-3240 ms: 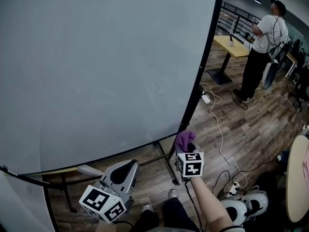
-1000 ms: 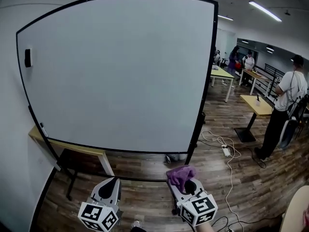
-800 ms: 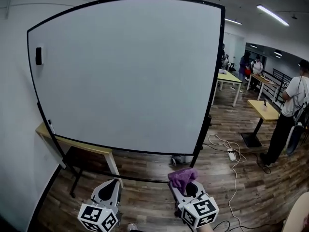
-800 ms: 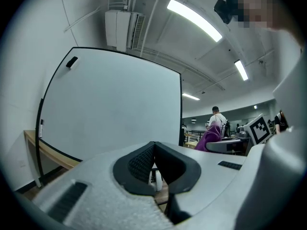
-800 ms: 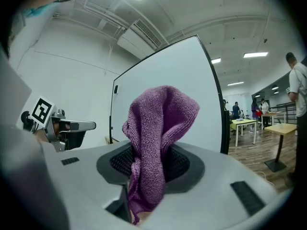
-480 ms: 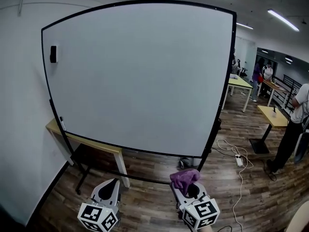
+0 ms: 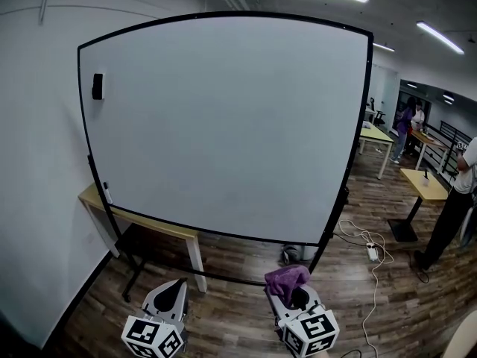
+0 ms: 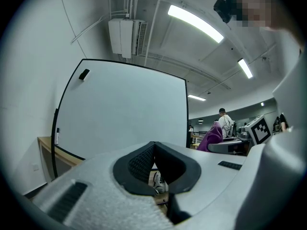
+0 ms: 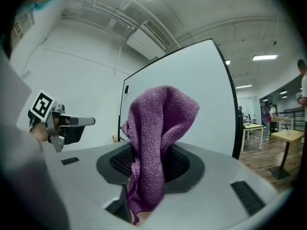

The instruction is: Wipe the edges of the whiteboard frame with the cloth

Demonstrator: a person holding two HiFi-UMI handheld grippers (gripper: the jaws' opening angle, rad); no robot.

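Observation:
A large whiteboard (image 7: 223, 125) with a thin black frame (image 7: 356, 133) stands ahead on a rolling stand. My right gripper (image 7: 289, 280) is low at the bottom centre, well short of the board, shut on a purple cloth (image 7: 287, 277). The cloth (image 9: 160, 133) bunches up out of the jaws in the right gripper view, with the board's right frame edge (image 9: 230, 104) behind it. My left gripper (image 7: 174, 289) hangs at the bottom left, jaws shut and empty (image 8: 153, 164). A black eraser (image 7: 97, 86) sticks to the board's upper left.
A marker (image 7: 108, 193) clings by the left frame edge. A wooden table (image 7: 141, 226) stands behind the board's lower left. Cables and a power strip (image 7: 370, 252) lie on the wood floor at right. Tables (image 7: 425, 183) and people (image 7: 462, 200) are further right.
The view has swung left and up, so the whole board is now in sight, shifted right in the picture. Both grippers stay low, the right still shut on the cloth.

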